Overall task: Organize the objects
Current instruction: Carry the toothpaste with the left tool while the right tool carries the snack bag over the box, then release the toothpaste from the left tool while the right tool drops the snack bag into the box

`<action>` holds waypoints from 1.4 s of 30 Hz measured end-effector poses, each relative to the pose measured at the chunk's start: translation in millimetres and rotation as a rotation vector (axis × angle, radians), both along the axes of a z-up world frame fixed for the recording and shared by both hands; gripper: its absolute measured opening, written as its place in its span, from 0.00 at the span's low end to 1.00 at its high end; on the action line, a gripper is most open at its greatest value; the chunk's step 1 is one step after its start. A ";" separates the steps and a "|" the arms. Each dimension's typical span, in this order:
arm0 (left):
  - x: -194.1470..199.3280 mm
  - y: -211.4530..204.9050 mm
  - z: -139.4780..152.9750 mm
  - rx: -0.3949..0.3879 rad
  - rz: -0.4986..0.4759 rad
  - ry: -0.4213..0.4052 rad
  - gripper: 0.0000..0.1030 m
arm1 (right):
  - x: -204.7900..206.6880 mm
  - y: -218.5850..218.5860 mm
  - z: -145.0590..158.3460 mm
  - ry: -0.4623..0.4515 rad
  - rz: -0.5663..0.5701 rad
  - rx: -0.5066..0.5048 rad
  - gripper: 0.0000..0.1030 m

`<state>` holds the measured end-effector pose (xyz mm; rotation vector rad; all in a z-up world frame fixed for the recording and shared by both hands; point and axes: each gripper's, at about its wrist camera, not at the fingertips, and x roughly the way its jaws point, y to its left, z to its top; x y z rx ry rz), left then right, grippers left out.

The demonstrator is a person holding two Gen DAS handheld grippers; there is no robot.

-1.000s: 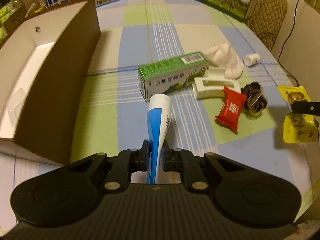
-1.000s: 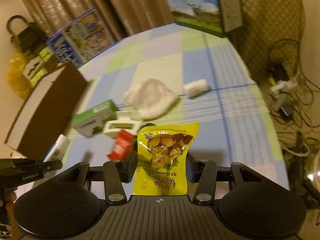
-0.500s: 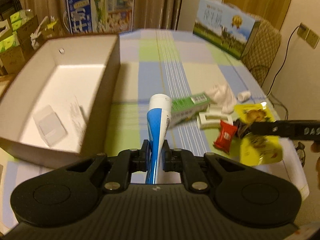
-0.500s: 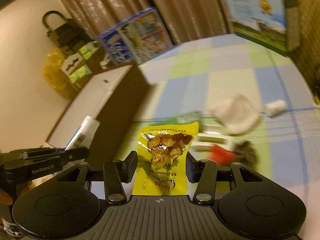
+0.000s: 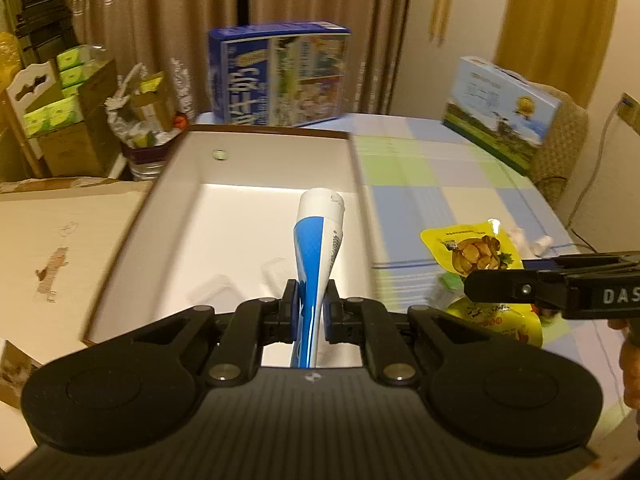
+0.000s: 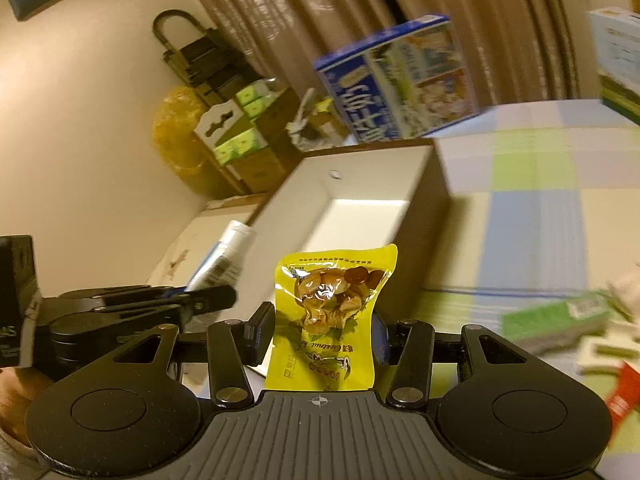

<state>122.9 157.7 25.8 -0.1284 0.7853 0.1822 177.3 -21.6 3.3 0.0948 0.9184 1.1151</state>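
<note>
Checked tablecloth (image 5: pixel 416 168): pale blue, green and cream squares covered the table under everything.
Open box (image 5: pixel 360 184): brown outside, white inside, it sat at the table's left edge, its floor nearly bare apart from a clear plastic piece too blurred to name.
Blue carton (image 5: pixel 280 76): stood upright at the table's far edge, just behind the open box.
Landscape carton (image 5: pixel 500 112): stood at the far right corner of the table.
Left gripper (image 5: pixel 311 312): pressed tight on the blue-and-white tube (image 5: pixel 318 248), holding it over the open box's right half, cap end pointing away.
Right gripper (image 6: pixel 322 330): pinched the yellow chestnut packet (image 6: pixel 332 312) by its side edges, just right of the box's right wall.
Green carton (image 6: pixel 556 320): lay blurred on the cloth to the right, near a red sachet (image 6: pixel 624 392).
</note>
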 end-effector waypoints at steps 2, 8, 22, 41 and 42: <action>2.7 16.5 -1.1 0.005 0.007 0.003 0.08 | 2.6 19.9 -1.4 -0.009 0.013 -0.007 0.44; 23.8 56.1 -12.6 0.019 0.014 0.038 0.08 | 19.8 80.4 -15.9 -0.036 0.036 -0.080 0.44; 115.6 111.1 -68.1 0.018 -0.070 0.157 0.08 | 63.5 165.3 -59.2 -0.188 0.096 -0.321 0.44; 168.2 134.8 -118.9 0.021 -0.080 0.276 0.09 | 78.7 193.4 -82.2 -0.260 0.109 -0.440 0.45; 168.7 135.8 -118.1 0.013 -0.085 0.271 0.13 | 79.0 193.5 -82.1 -0.259 0.109 -0.439 0.45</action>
